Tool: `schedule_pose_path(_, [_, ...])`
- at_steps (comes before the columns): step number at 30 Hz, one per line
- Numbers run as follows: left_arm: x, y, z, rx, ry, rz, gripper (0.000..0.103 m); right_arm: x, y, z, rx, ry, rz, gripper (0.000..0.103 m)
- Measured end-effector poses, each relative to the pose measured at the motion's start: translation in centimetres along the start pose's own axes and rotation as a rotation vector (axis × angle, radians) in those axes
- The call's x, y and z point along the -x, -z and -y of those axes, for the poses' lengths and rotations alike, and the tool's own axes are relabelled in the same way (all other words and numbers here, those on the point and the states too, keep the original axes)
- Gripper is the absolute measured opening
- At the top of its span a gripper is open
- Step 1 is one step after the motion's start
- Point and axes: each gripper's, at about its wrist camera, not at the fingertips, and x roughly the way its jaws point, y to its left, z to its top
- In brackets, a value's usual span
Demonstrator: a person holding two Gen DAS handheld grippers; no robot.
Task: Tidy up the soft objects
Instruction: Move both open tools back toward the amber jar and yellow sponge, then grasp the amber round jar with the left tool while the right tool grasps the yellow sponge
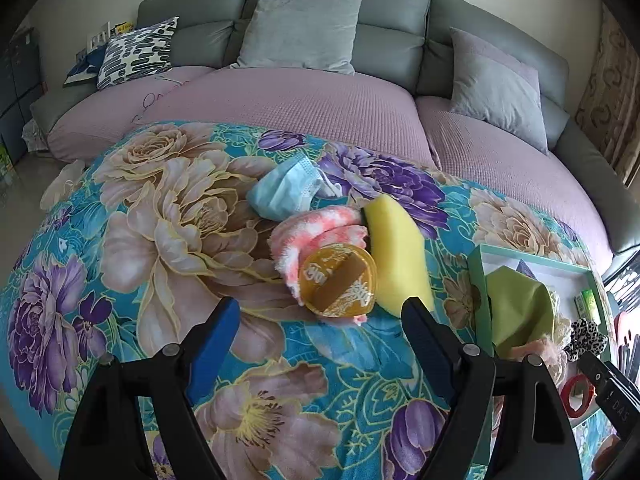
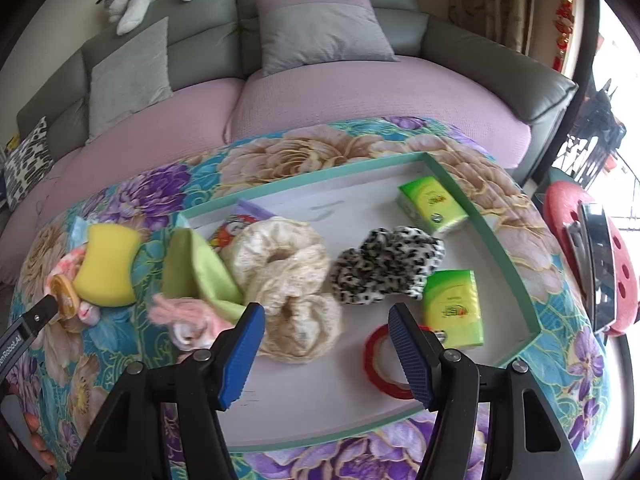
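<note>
We work over a floral blanket (image 1: 168, 208) spread in front of the sofa. At its right edge lies a shallow green-rimmed tray (image 2: 532, 304), and in it we see a cream scrunchie (image 2: 280, 264), a leopard-print scrunchie (image 2: 384, 264), a green cloth (image 2: 196, 268), two green tissue packs (image 2: 454, 306), a red tape ring (image 2: 374, 360) and a pink fluffy piece (image 2: 180, 312) at its left rim.

What is left outside is a small pile ahead of our left gripper (image 1: 320, 312), slightly to its right: yellow sponge (image 1: 400, 248), long axis running away from us, touching a pink-and-white cloth (image 1: 316, 228), an amber round lid (image 1: 339, 280) on top, a blue face mask (image 1: 284, 188) just beyond. Our left gripper is nearer, spread wide and empty. Our right gripper (image 2: 326, 320) hangs over the tray, parted, gripping nothing.
</note>
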Motion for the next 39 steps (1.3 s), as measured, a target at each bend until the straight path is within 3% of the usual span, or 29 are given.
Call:
schedule_pose_path(13, [0.1,-0.2,-1.9,0.047,-0.035,0.002,0.084,0.0,0.5,-7.6,0.134,-0.191,0.021,0.068])
schedule_pose_path(21, [-0.3,-0.9,-4.6,0.113,-0.061,0.001,0.084,-0.9,0.3,-11.3,0.195,-0.244,0.025,0.068])
schedule_pose_path(31, [-1.0,-1.8,-5.5,0.152,-0.010,0.005,0.084,-2.5,0.0,-15.0,0.252,-0.278,0.014,0.068])
schedule_pose_path(39, [-2.1,-1.9,-4.7,0.185,0.102,-0.022,0.083,-4.4,0.0,-16.6,0.271,-0.298,-0.026,0.068])
